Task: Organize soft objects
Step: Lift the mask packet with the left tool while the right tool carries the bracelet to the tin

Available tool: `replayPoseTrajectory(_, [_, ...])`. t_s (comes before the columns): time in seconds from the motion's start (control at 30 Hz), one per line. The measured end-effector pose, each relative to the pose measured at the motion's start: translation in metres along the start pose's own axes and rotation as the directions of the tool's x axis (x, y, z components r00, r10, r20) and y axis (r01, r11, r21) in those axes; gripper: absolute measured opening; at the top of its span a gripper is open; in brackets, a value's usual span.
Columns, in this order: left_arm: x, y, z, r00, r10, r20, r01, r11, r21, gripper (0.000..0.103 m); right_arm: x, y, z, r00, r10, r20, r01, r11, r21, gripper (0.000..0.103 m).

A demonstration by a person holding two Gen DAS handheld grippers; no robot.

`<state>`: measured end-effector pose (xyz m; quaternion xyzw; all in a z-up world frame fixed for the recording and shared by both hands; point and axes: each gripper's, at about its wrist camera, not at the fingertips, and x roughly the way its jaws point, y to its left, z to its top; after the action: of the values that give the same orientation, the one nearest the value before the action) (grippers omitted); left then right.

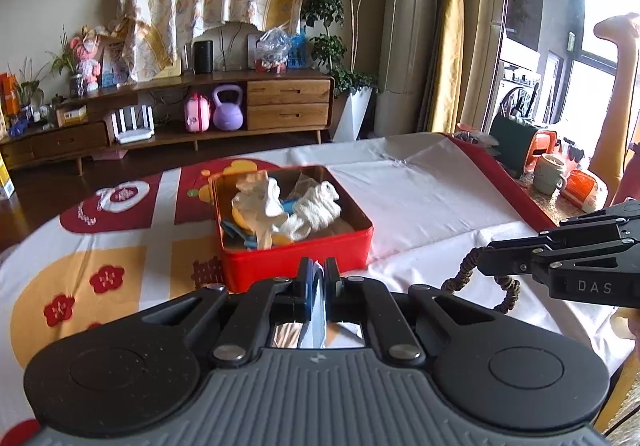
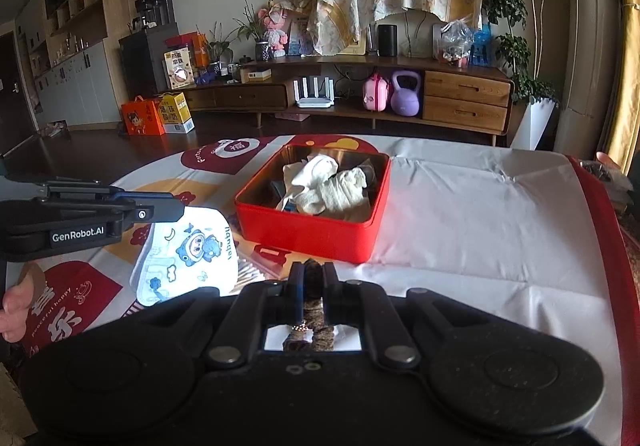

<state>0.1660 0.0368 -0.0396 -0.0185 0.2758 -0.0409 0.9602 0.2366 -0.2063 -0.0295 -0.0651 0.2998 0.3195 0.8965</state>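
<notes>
The red tin (image 2: 316,222) sits open on the worktop (image 2: 480,214), which is draped in a white and red patterned cloth, and it serves as the collecting place: white socks (image 2: 340,188) and other soft bits lie heaped inside it, with something blue and yellow showing under them in the left wrist view.

The left tool (image 1: 316,274) is just short of the tin's near wall, clenched on a thin white cloth printed with a blue cartoon figure (image 2: 188,250). In the right wrist view that cloth hangs from the fingers and spreads out to the left of the tin, so it seems to be gripped by one edge and carried clear of the worktop rather than dragged.

The right tool (image 2: 310,278) is also in front of the tin's near wall, a little toward its right side, and is clenched on a brown braided elastic loop (image 1: 480,282). The loop's free end curls out beyond the fingertips in the left wrist view, with its lower curve low over the white cloth; whether it touches I cannot tell.

Both pieces appear to be held facing the tin because that is where they belong; my judgement is that the task is well along, with these two items left to drop in. Each would need lifting over the tin's rim before letting go, or the limp cloth may snag on the wall.
</notes>
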Motion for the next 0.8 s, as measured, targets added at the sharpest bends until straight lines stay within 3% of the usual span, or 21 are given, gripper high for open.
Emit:
replayPoseTrajectory(0.37, [0.014, 0.007, 0.047, 0.999, 0.003, 0.035, -0.004, 1.0, 0.025, 0.005, 0.017, -0.002, 0.049, 0.999, -0.019, 0.044, 0.022, 0.998, -0.066, 0.008])
replayPoseTrajectory(0.8, [0.064, 0.019, 0.102, 0.997, 0.024, 0.077, -0.03, 0.996, 0.078, 0.006, 0.073, -0.016, 0.094, 0.997, -0.041, 0.067, 0.047, 0.996, -0.079, 0.008])
